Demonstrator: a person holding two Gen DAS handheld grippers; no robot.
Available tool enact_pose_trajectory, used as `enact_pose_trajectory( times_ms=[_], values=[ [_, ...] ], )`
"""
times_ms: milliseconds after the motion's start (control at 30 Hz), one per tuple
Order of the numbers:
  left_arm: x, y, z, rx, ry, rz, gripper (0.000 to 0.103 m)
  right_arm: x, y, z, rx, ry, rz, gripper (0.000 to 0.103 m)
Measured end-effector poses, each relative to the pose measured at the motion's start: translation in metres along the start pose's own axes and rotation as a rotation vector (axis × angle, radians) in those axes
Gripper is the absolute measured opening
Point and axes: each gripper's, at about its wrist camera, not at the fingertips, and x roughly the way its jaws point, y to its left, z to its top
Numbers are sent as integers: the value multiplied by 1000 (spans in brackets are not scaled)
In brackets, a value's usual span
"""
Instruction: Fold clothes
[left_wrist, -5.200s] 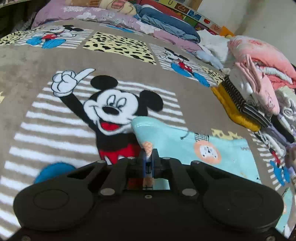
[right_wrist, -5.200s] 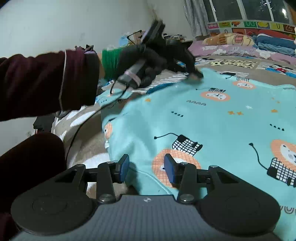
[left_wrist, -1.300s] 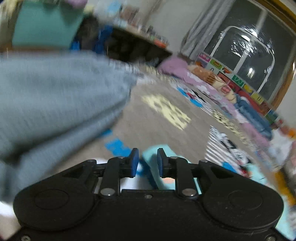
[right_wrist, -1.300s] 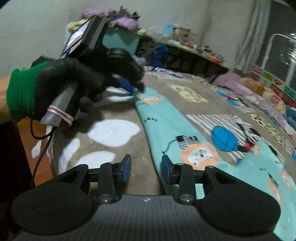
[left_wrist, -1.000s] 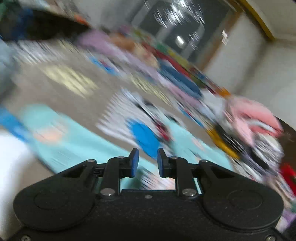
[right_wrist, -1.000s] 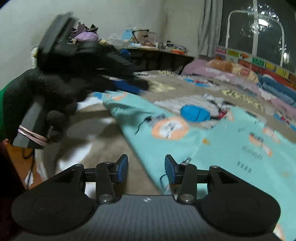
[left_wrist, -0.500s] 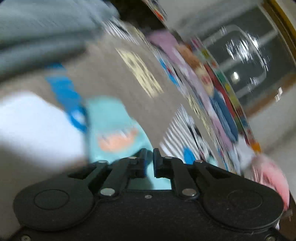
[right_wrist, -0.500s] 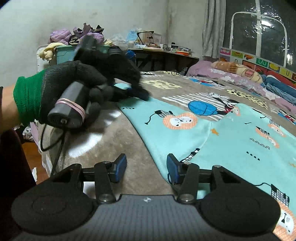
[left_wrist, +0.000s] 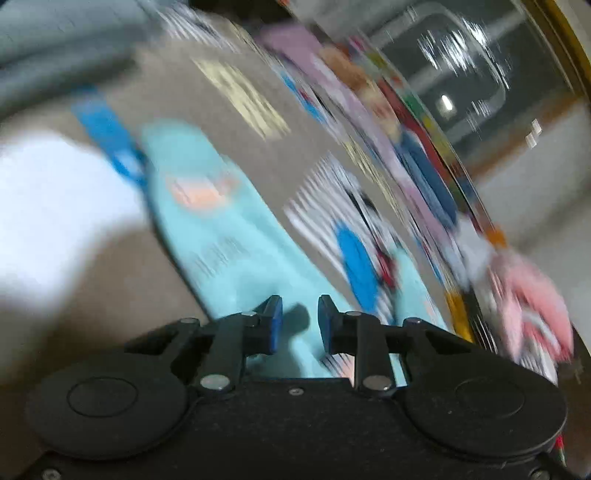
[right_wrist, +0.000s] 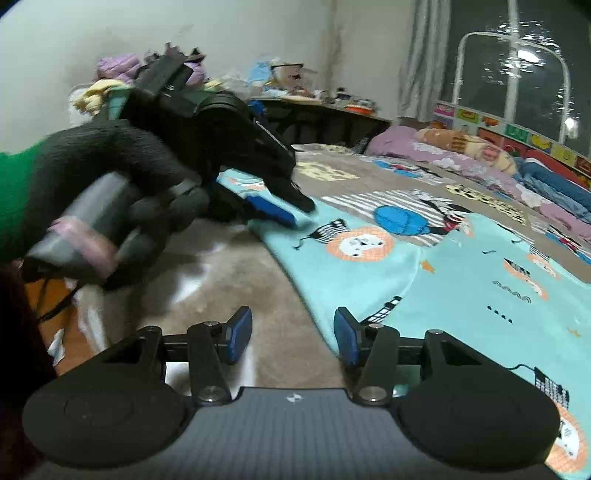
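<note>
So the bed (right_wrist: 229, 295) took up pretty much everything, covered in a brown cartoon-mouse blanket (right_wrist: 406, 184). Spread flat across it was the light blue garment (right_wrist: 461, 302) with little orange lion prints, its narrow end stretching off toward the far left side of the bed.

Along the far edge of the bed there was a row of folded quilts (right_wrist: 480, 155) in purple, orange and blue. The left wrist view was badly smeared, but you could make out a pink pile of clothes (left_wrist: 528, 295) off to the right there. Back against the wall sat a teal bin (right_wrist: 118, 99) with purple and yellow clothes (right_wrist: 122, 70) heaped on top; couldn't tell what was deeper inside it.

A hand in a black glove (right_wrist: 110, 173) with a green cuff held the left claw (right_wrist: 291, 212), which was tipped down onto the narrow end of the blue garment. Its jaws were opening, only a small gap so far, and in its own view (left_wrist: 297, 325) the blue fabric lay under and between the pads without being pinched.

The right claw (right_wrist: 293, 339) sat about halfway open with nothing in it, hovering right at the near edge of the garment, one pad over the bare blanket and the other over the blue fabric.
</note>
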Motion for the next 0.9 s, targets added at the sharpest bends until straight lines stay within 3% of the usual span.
enact_pose_trajectory(
  times_ms=[167,333,500,667,800,900],
  values=[
    [-5,-31,-8,84,-59,-53,24,-37,12,-9,-89,1,65,49],
    [-5,-81,-39,262,-34,-190,24,-83,-7,-17,-31,-13,54,49],
    [3,-134,-84,474,44,-312,24,-132,-59,-19,95,-57,-51,46],
    [11,-170,-135,643,140,-384,24,-172,-116,-42,248,-82,-254,40],
    [12,-197,-182,775,204,-424,24,-183,-148,-67,346,-81,-374,31],
    [12,-212,-215,859,238,-438,24,-182,-157,-82,351,-67,-408,30]
  ],
)
